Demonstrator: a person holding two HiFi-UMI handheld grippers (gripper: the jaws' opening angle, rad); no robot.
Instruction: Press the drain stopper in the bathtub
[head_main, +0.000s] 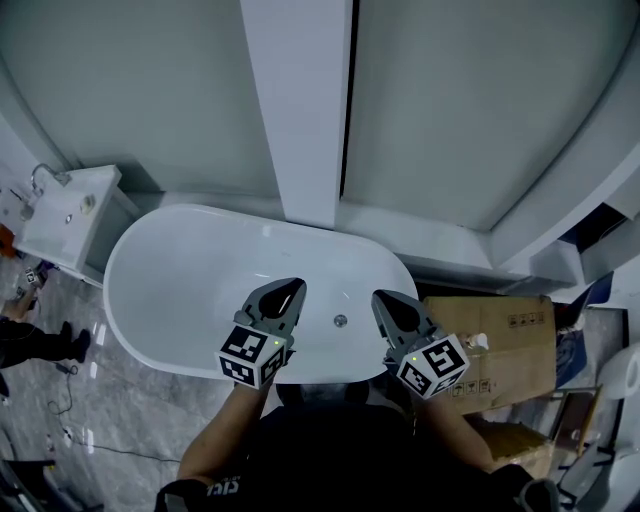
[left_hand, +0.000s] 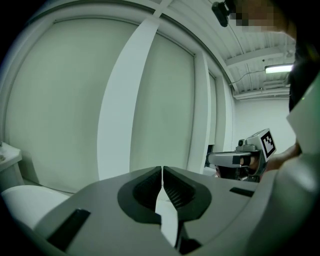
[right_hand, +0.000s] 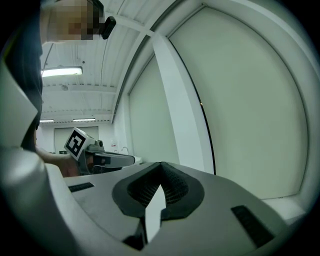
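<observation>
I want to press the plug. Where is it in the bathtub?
In the head view, the plug sits on the bathtub floor, between the left tool and right tool.

head view: above the person, faces steeply down onto bathtub (head_main: 160, 262) | left gripper view: close behind own jaws, faces far and upward at white pillar (left_hand: 120, 100), right gripper (left_hand: 212, 160) on right | right gripper view: mirrors it, left gripper (right_hand: 127, 160) on left | shared by all: white pillar

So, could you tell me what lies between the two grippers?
In the head view, only the drain stopper, on the bare floor of the bathtub, shows between the left gripper and right gripper.
</observation>
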